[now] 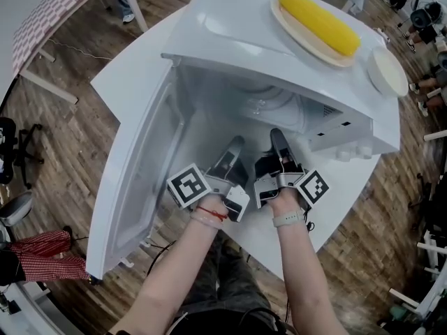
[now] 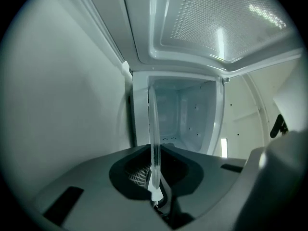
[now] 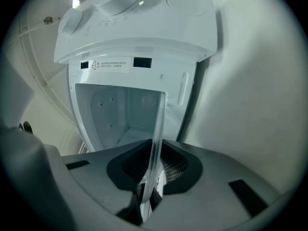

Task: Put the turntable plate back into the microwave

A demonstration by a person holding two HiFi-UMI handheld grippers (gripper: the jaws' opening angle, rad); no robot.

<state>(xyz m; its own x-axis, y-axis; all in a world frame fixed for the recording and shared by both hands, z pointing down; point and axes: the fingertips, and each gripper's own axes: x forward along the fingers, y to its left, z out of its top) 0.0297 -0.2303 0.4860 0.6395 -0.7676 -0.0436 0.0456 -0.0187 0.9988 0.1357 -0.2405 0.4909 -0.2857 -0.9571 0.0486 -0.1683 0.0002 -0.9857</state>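
Head view: left gripper [image 1: 234, 149] and right gripper [image 1: 278, 141], each clamped on the clear turntable plate [image 2: 153, 129], point into the open microwave [image 1: 230, 30].

White table [image 1: 124, 79], open white microwave [image 1: 230, 26] standing on it, wooden floor [image 1: 66, 142] beneath

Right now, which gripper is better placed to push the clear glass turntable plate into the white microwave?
Right, probably: the right gripper reaches nearer the cavity of the white microwave, while the left gripper is crowded by the open door. Both clamp the clear glass turntable plate.
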